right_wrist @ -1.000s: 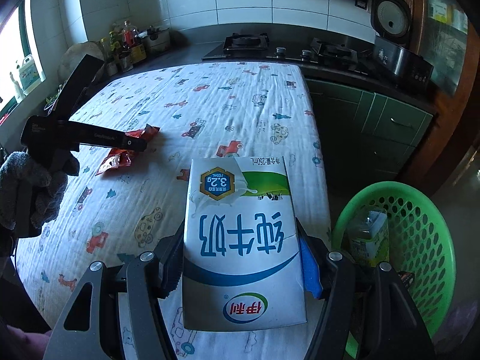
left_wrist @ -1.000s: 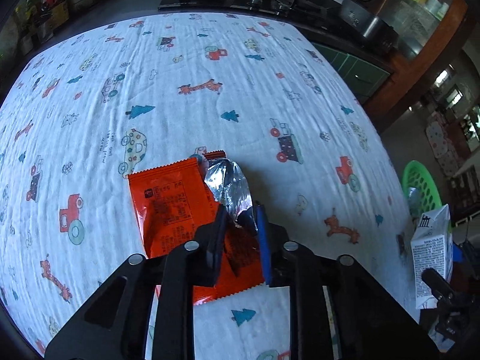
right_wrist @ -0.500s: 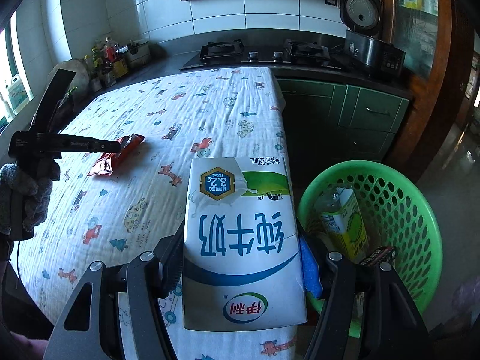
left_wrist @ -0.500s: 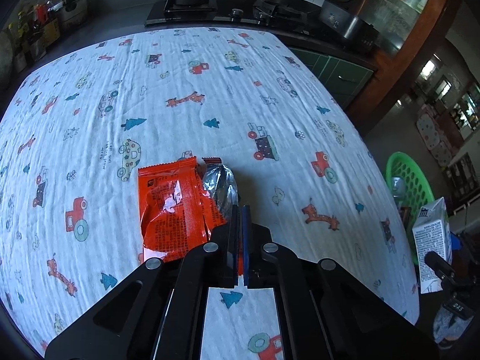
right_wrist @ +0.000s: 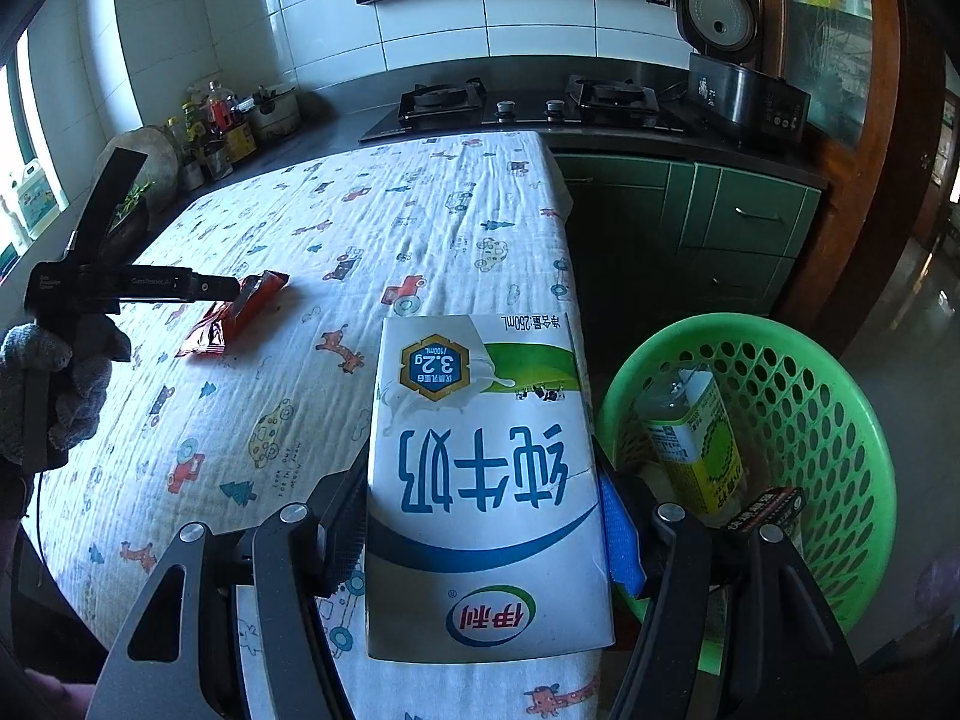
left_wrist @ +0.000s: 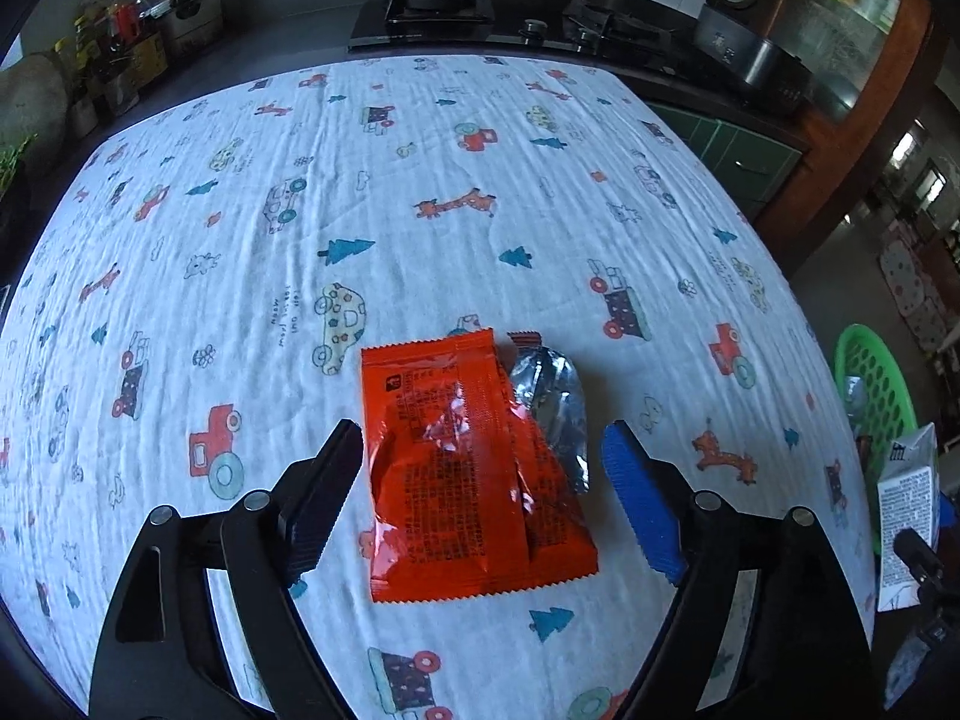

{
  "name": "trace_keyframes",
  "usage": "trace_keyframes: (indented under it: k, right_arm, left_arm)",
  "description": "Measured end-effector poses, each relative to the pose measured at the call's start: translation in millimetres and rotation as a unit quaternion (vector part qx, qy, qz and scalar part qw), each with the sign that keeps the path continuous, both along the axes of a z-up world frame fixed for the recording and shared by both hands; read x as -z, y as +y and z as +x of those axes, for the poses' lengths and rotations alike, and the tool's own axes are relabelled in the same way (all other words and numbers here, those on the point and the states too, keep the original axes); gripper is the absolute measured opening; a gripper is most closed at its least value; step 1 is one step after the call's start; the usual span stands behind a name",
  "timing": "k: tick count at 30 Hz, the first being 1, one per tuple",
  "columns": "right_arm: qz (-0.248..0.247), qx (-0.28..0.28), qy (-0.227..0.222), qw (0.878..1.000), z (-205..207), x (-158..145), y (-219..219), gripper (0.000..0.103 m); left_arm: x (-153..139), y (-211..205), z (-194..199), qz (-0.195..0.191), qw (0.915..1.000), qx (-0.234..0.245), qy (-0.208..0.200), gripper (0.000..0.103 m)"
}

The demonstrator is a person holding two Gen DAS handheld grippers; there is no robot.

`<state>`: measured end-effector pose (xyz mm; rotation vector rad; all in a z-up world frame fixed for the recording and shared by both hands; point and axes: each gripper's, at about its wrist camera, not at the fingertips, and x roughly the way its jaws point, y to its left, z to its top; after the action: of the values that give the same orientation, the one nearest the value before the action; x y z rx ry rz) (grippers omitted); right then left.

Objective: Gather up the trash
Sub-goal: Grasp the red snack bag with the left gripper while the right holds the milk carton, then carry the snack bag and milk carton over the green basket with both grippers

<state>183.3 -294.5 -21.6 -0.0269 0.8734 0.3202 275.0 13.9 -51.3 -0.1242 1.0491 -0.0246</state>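
An orange snack wrapper (left_wrist: 468,468) with a silver foil flap lies flat on the patterned tablecloth (left_wrist: 420,210). My left gripper (left_wrist: 483,450) is open, its jaws wide on either side of the wrapper. In the right wrist view the wrapper (right_wrist: 231,315) lies under the left gripper's tip (right_wrist: 237,294). My right gripper (right_wrist: 483,480) is shut on a white milk carton (right_wrist: 483,480), held at the table's right edge beside a green basket (right_wrist: 840,420). The carton (left_wrist: 906,516) and basket (left_wrist: 876,384) also show in the left wrist view.
The basket holds a yellow bottle (right_wrist: 696,438) and a small dark packet (right_wrist: 762,507). A stove (right_wrist: 528,105) and rice cooker (right_wrist: 732,66) stand on the counter behind the table. Jars and bottles (right_wrist: 216,126) crowd the back left. Green cabinets (right_wrist: 720,228) stand right of the table.
My left gripper was pinched shut on the wrapper and has now opened wide; the wrapper lies flat. My right gripper has carried the carton right, closer to the basket.
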Motion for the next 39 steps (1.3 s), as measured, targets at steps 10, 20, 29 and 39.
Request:
trace_keyframes:
  k: [10, 20, 29, 39]
  right_arm:
    - [0.000, -0.008, 0.012, 1.000, 7, 11, 7, 0.062]
    - [0.003, -0.004, 0.013, 1.000, 7, 14, 7, 0.062]
    - [0.010, 0.025, 0.001, 1.000, -4, 6, -12, 0.062]
    - [0.003, 0.124, -0.009, 0.992, -10, -7, -93, 0.062]
  left_arm:
    - [30, -1, 10, -0.004, 0.9993, 0.006, 0.035, 0.090]
    - [19, 3, 3, -0.045, 0.9987, 0.010, 0.020, 0.052]
    - [-8, -26, -22, -0.051, 0.9969, 0.058, -0.012, 0.039]
    - [-56, -92, -44, -0.077, 0.9857, 0.141, -0.049, 0.039]
